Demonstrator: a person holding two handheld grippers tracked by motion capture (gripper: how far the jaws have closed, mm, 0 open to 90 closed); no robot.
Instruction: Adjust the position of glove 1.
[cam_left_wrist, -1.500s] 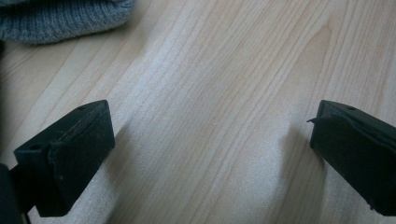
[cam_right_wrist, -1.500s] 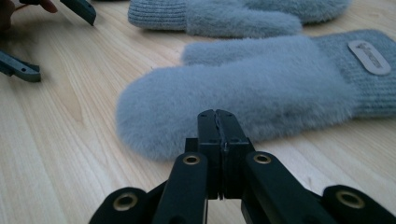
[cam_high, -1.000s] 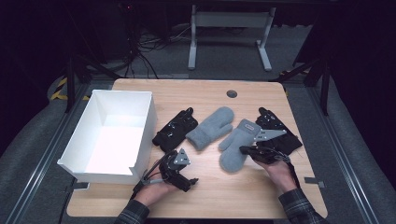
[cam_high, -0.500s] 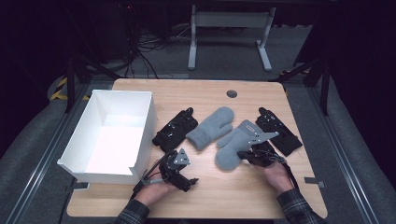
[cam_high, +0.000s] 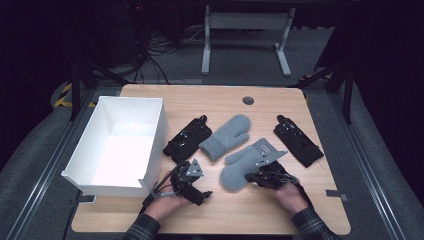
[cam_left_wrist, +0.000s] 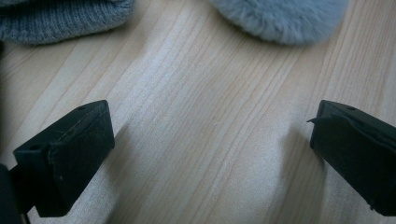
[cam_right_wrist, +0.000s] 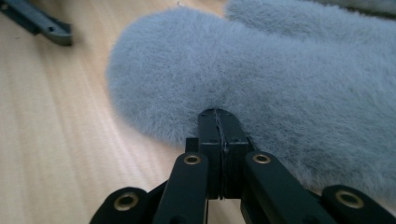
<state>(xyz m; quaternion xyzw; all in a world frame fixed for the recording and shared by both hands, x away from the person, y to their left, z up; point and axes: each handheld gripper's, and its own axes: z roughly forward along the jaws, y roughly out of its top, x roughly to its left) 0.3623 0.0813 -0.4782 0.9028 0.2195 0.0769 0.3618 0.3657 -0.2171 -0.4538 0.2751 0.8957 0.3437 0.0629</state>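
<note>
Overhead, the wooden table (cam_high: 235, 215) carries a white open box (cam_high: 150, 135) at its left side. Right of the box lie a black glove (cam_high: 187, 140), then a grey mitten (cam_high: 226, 136), then a second grey mitten (cam_high: 245, 162) nearer the person, and a second black glove (cam_high: 298, 140) well apart at the right. The left gripper (cam_high: 192, 187) rests on the table just in front of the first black glove, held in the person's left hand (cam_high: 162, 205). The right gripper (cam_high: 257, 177) sits at the near edge of the nearer mitten, with the right hand (cam_high: 290, 195) behind it. Whether any cloth is caught there, this view does not tell.

Left gripper view: the two black jaws stand wide apart, nothing between them but bare wood (cam_left_wrist: 205, 121). The knitted cuff of one mitten (cam_left_wrist: 60, 18) shows at top left, the furry tip of the other (cam_left_wrist: 280, 18) at top right, both clear of the jaws.

Right gripper view: the right gripper (cam_right_wrist: 219, 121) has its jaws pressed flat together, pad against pad, with no fabric visible between them. Their tip lies against the fluffy edge of the nearer mitten (cam_right_wrist: 261, 79), which lies flat on the wood. A dark bar (cam_right_wrist: 37, 21) shows at top left.
</note>
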